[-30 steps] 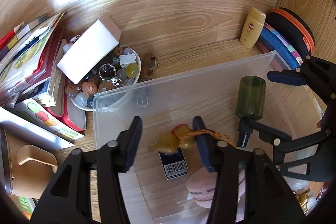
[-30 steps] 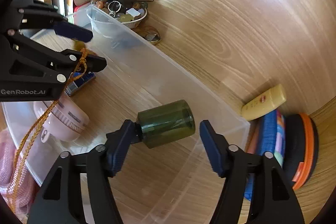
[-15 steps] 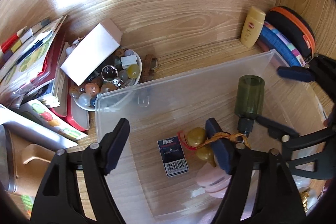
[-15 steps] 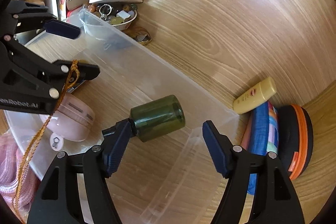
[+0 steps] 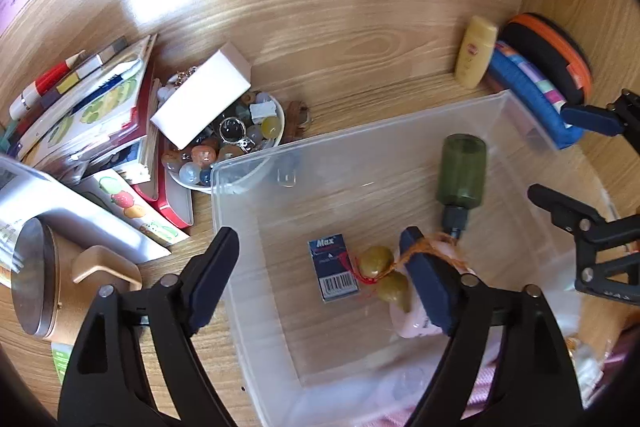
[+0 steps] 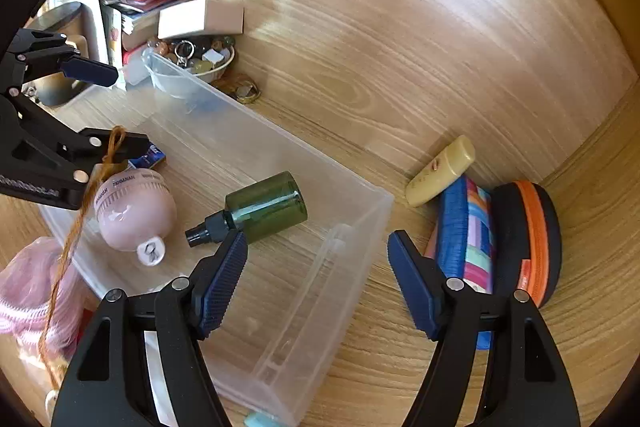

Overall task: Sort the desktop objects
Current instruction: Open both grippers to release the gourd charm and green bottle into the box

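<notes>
fingers [image 5: 214, 279] of the left gripper [image 5: 320, 279] are spreading over the clear bin [image 5: 240, 211], nothing pressed between them; an orange cord [image 5: 424, 247] drapes one pad. the right gripper [image 6: 318, 281] is also widening, released. the green bottle [image 6: 266, 209] lies on the bin floor, beside the pink ball [image 6: 134, 213] and beads [image 5: 384, 275].

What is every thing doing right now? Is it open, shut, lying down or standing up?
Green spray bottle: lying on its side in the bin, cap on.
Clear plastic bin: open, no lid.
Yellow tube: lying beside the bin.
Bead charm: in the bin, cord snagged on the left gripper.
Left gripper: jaws opening.
Right gripper: jaws opening, empty.
</notes>
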The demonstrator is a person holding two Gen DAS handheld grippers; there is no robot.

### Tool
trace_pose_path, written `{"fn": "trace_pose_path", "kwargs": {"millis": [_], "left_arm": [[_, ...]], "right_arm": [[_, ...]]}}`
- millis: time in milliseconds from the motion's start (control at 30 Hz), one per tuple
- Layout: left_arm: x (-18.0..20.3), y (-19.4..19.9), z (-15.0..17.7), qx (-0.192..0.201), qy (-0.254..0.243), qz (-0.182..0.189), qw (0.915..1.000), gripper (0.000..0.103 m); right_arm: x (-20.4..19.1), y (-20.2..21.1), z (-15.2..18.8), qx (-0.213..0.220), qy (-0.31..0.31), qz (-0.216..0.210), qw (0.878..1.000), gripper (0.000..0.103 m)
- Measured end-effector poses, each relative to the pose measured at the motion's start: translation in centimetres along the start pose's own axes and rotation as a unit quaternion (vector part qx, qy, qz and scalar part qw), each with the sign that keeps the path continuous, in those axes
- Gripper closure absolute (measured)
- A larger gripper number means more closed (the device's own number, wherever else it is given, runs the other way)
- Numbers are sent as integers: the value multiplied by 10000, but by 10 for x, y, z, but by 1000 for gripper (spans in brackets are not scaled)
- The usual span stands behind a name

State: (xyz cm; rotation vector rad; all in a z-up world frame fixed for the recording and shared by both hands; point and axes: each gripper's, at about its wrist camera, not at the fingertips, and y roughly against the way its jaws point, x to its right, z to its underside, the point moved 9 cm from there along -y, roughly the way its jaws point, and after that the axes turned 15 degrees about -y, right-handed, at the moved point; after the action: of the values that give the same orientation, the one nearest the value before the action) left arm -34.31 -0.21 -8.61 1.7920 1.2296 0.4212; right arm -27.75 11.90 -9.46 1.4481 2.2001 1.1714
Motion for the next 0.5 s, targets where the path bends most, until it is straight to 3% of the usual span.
{"fn": "trace_pose_path", "kwargs": {"millis": [67, 500], "left_arm": [[-3, 7, 1, 35, -46, -215, 9998, 11], [19, 35, 21, 79, -364, -219, 9991, 10]], "right_arm": [[1, 6, 2, 30, -19, 11, 10000, 34], [6, 45, 22, 243, -83, 41, 9997, 34]]}}
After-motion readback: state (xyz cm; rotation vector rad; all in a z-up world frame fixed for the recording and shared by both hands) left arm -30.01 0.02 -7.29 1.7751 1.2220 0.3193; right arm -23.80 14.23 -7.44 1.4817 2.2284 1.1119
